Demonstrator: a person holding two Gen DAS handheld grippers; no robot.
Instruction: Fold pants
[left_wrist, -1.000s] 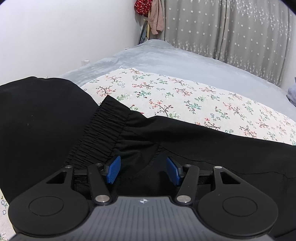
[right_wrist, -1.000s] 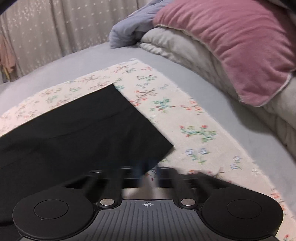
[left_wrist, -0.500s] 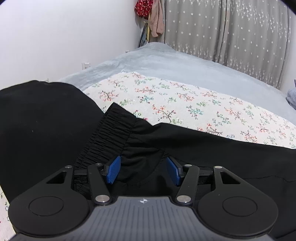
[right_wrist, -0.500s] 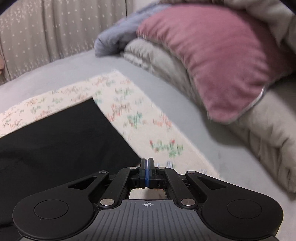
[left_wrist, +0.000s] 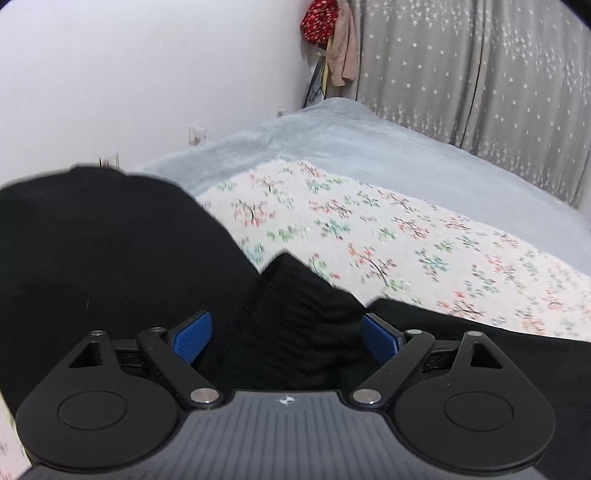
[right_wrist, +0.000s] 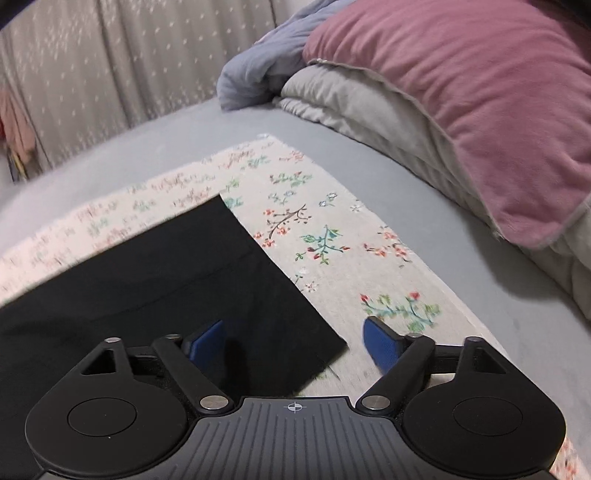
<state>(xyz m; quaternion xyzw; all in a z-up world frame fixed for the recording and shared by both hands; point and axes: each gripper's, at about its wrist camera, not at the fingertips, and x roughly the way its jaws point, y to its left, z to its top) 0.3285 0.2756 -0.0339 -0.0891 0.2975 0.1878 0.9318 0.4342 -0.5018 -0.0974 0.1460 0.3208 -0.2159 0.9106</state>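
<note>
Left gripper: jaws wide open, blue pads either side of a raised bunch of black pants, not clamped on it. The fabric sits between the pads; contact can't be confirmed. Motion blur smears the waistband texture, so the elastic end is hard to make out. The pants fill the lower left of this view and run out of frame at left and bottom; the gripper body hides the part nearest the camera.

Right gripper: jaws open, holding nothing. Left pad is over the pants, right pad over the floral cloth. The leg hem's near corner lies flat between the pads. Whether the pads touch the fabric is unclear.

The pants lie spread on the floral cloth, which lies on the grey bed sheet. Upper right of the right view: pink pillow on a grey quilt, both cut off by the frame. Star-print curtain is behind the bed; red and pink garments hang at the wall corner.
</note>
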